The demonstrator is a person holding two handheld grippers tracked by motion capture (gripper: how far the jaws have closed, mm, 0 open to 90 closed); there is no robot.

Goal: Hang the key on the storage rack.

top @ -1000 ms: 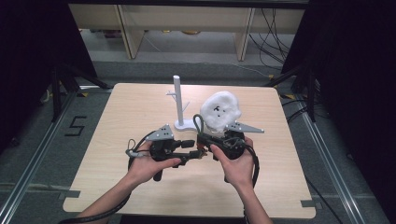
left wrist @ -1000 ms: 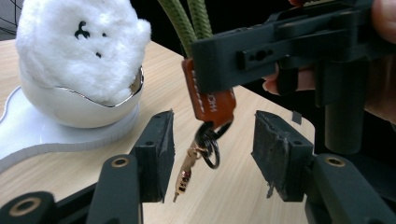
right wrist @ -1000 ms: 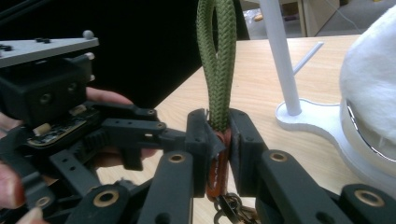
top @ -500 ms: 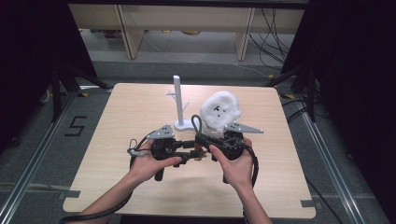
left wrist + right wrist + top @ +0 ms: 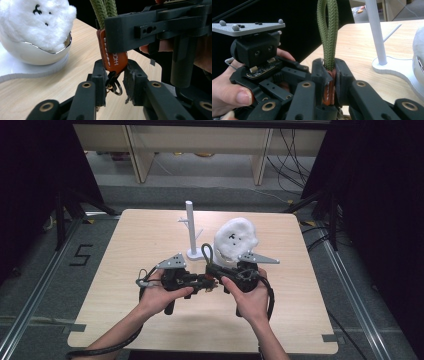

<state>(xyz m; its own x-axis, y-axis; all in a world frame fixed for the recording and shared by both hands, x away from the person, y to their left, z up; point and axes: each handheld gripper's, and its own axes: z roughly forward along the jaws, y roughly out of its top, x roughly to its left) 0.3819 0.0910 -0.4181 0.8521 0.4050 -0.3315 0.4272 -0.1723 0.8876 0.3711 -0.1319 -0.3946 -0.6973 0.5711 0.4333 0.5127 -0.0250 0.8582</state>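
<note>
A keychain with an olive rope loop [image 5: 206,251], an orange leather tab [image 5: 116,58] and metal rings [image 5: 115,87] hangs between the two grippers above the table's near middle. My right gripper [image 5: 329,75] is shut on the tab's top, and the rope [image 5: 328,32] rises upright from its jaws. My left gripper [image 5: 115,75] faces it from the left. Its jaws have just been closing, and their pads now press on the tab's lower end above the rings. In the high view the left gripper [image 5: 201,283] and right gripper [image 5: 214,272] meet tip to tip.
A white stand with a thin upright post [image 5: 190,227] is just behind the grippers. Right of it a fluffy white plush [image 5: 235,237] sits on a glossy white dome [image 5: 32,52]. The wooden table [image 5: 125,240] has bare room to the left and at the front.
The left gripper's jaws have drawn together onto the lower end of the keychain tab. Both hands have kept their place.
</note>
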